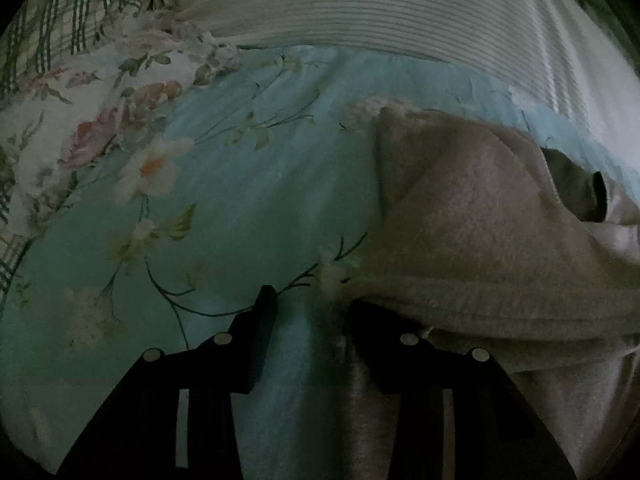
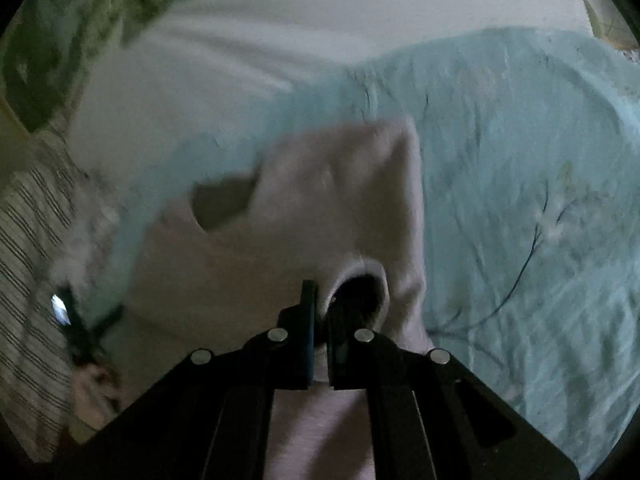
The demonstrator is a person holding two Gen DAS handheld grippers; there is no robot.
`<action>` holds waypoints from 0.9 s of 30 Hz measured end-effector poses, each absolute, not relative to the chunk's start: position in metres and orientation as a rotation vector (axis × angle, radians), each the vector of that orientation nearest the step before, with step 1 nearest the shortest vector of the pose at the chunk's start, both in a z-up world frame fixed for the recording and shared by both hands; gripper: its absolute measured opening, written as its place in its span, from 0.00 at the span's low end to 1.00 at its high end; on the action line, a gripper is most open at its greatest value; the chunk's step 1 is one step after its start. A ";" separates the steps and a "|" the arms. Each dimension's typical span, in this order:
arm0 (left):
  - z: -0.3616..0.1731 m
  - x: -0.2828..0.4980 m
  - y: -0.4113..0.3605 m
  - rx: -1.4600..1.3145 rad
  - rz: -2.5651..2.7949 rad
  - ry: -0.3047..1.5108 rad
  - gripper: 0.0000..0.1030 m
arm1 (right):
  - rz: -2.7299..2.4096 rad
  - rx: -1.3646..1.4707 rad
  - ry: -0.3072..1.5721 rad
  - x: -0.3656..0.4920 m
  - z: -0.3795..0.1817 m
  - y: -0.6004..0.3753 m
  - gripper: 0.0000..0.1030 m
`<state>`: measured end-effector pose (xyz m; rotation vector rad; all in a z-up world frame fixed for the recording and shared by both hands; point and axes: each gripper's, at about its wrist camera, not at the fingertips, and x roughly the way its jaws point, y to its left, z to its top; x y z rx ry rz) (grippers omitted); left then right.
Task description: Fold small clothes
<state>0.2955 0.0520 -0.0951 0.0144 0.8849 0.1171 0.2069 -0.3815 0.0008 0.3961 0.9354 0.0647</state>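
Garment [image 2: 340,208] pinched between right gripper [image 2: 320,308] fingers.

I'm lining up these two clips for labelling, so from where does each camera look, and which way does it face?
Left wrist: sits on the left tongs, facing down and forward over the floral turquoise bedsheet; both dark fingers show, apart, the right one under the edge of the beige garment.
Right wrist: sits on the right tongs, facing down onto the same garment; its fingers show, nearly together on a rolled fold of cloth.
Shared: the beige garment, the turquoise sheet and a white ribbed blanket.
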 end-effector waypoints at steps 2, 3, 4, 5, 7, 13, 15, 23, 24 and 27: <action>-0.094 0.294 0.056 -0.020 0.127 0.882 0.40 | 0.058 0.354 0.951 0.206 -0.005 -0.377 0.05; -0.094 0.293 0.060 -0.042 0.130 0.881 0.40 | 0.057 0.342 0.950 0.207 -0.006 -0.375 0.05; -0.094 0.291 0.063 -0.065 0.132 0.879 0.40 | 0.052 0.324 0.951 0.209 -0.005 -0.374 0.05; -0.095 0.289 0.067 -0.086 0.134 0.879 0.40 | 0.039 0.305 0.955 0.212 -0.006 -0.372 0.05; -0.098 0.286 0.070 -0.119 0.132 0.884 0.41 | 0.007 0.282 0.946 0.211 -0.006 -0.374 0.05; -0.096 0.275 0.067 -0.114 0.126 0.888 0.39 | 0.016 0.273 0.772 0.199 0.031 -0.374 0.05; -0.095 0.274 0.068 -0.120 0.123 0.891 0.39 | 0.011 0.265 0.708 0.200 0.041 -0.373 0.05; -0.099 0.265 0.065 -0.111 0.103 0.900 0.36 | -0.071 0.180 0.889 0.209 -0.008 -0.383 0.05; -0.099 0.264 0.066 -0.114 0.101 0.900 0.36 | -0.074 0.182 0.888 0.205 -0.010 -0.385 0.05; -0.098 0.262 0.066 -0.114 0.096 0.906 0.36 | -0.105 0.182 0.868 0.199 -0.006 -0.391 0.05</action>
